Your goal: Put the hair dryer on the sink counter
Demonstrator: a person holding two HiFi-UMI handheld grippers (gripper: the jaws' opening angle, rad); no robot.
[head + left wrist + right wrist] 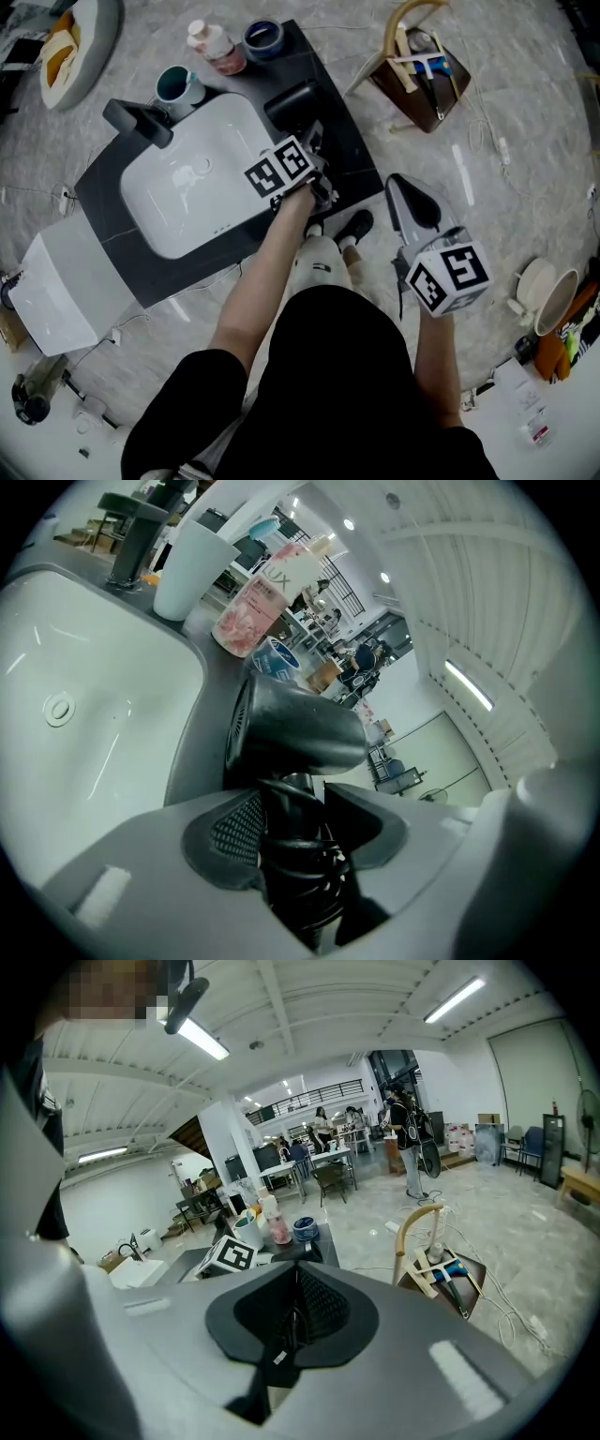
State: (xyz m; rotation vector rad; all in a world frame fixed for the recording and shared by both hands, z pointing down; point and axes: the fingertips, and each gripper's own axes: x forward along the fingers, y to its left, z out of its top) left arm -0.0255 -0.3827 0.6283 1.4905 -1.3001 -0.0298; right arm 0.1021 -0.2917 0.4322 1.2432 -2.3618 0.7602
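The black hair dryer (294, 105) lies at the right end of the dark sink counter (101, 190), beside the white basin (187, 178). My left gripper (316, 148) is shut on its handle. In the left gripper view the barrel of the hair dryer (300, 728) lies just ahead, and the handle with its coiled cord sits between the jaws of the left gripper (295, 803). My right gripper (397, 186) hangs over the floor to the right of the counter. The jaws of the right gripper (295, 1321) meet with nothing between them.
On the counter stand a black faucet (139, 122), a teal cup (176, 86), a pink bottle (216, 47) and a blue round tin (262, 37). A brown basket with a wooden handle (417, 70) sits on the floor at the right. A white box (56, 291) lies at the left.
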